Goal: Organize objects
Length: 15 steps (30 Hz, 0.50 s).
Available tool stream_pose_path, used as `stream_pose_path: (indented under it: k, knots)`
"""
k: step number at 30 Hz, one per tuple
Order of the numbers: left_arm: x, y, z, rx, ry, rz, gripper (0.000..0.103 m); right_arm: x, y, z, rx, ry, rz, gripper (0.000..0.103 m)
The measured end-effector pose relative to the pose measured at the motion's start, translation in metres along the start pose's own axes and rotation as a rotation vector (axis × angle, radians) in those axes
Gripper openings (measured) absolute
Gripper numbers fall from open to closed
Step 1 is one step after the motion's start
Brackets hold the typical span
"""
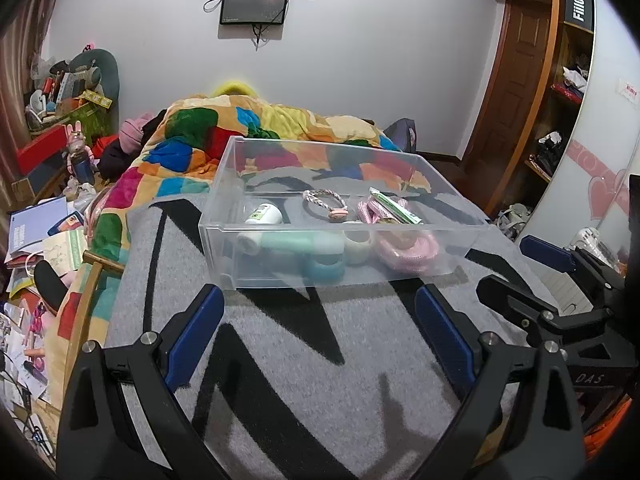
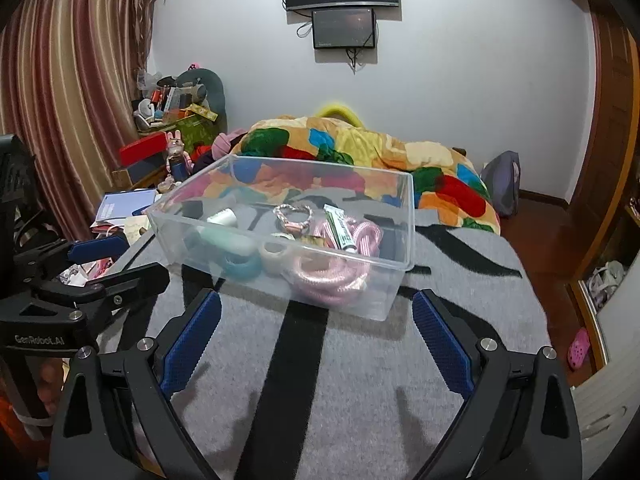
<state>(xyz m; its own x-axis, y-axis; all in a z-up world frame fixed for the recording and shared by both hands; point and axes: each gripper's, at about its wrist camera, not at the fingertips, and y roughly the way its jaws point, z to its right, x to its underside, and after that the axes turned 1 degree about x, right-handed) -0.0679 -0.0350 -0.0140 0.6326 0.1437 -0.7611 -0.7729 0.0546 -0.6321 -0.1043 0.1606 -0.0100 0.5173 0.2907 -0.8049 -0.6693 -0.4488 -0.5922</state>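
Rope [image 1: 404, 246] and tape [image 1: 356, 247] in bin [image 1: 224, 236]

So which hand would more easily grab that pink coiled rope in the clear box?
Probably the right gripper: the pink coiled rope lies almost straight ahead of its open jaws, but off to the right of the left gripper.

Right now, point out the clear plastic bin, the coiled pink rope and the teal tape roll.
clear plastic bin [image 1: 460, 248]: left wrist view, front wall.
coiled pink rope [image 2: 320, 276]: right wrist view, front coil.
teal tape roll [image 1: 324, 270]: left wrist view, outer rim.

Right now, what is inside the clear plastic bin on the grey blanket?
Inside the clear plastic bin: coiled pink rope, teal tape roll, white tape roll, braided bracelet, green tube, mint case, white bottle. Anything beneath the rope is hidden.
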Motion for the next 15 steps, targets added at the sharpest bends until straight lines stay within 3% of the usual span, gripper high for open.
stream_pose_path:
  k: [15]
  knots:
    - [0.0022, -0.0001, 0.0042, 0.002, 0.009, -0.001, 0.097, 0.0038, 0.0047, 0.0027, -0.017, 0.020, -0.020, 0.096]
